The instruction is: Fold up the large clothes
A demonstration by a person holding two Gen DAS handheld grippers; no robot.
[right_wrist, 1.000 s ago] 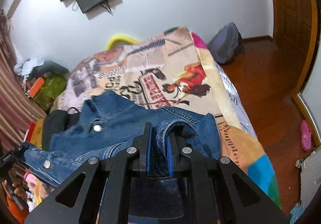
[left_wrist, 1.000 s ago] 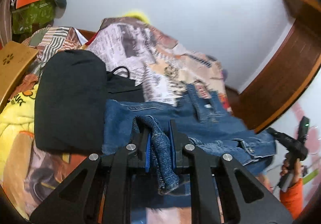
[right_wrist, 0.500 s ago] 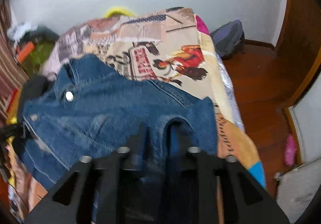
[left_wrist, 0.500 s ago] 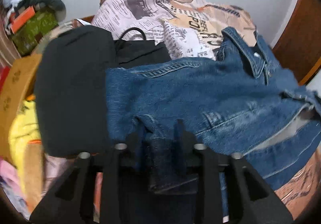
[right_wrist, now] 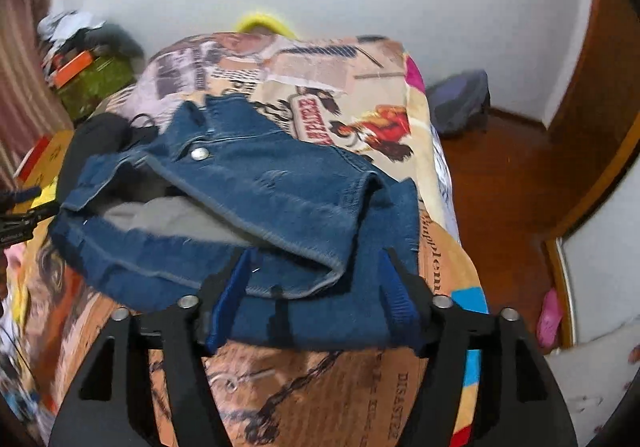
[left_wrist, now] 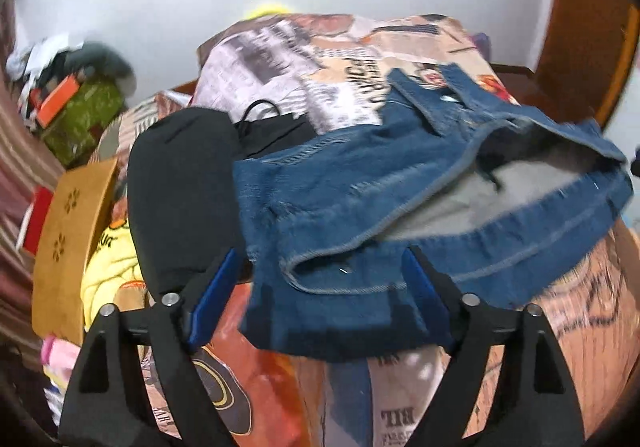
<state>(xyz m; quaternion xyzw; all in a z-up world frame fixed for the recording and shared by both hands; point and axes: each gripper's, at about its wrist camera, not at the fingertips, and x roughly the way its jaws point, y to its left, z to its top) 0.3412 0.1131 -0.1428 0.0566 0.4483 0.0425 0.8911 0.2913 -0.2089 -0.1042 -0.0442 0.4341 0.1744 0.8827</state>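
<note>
Denim jacket (left_wrist: 360, 183) lies on the bed (left_wrist: 580, 327), bunched across its near end, with the collar toward the far end and the grey lining showing where the front gapes. In the right wrist view the jacket (right_wrist: 256, 199) has a metal button near the collar, and its hem reaches close to the bed's right edge (right_wrist: 448, 247).

The left tool (left_wrist: 316, 279) has its jaws spread and opening; the blue pads stand on either side of the jacket's near left corner, and the cloth between them looks free of both pads, though blur makes that hard to confirm. The right tool (right_wrist: 316, 279) is likewise spread and opening, with the near right corner of the jacket between its pads and seemingly not pinched.

A black garment (left_wrist: 180, 187) lies just beside the jacket toward the bed's left edge. A yellow cloth (left_wrist: 108, 259) lies near the left edge too.
</note>
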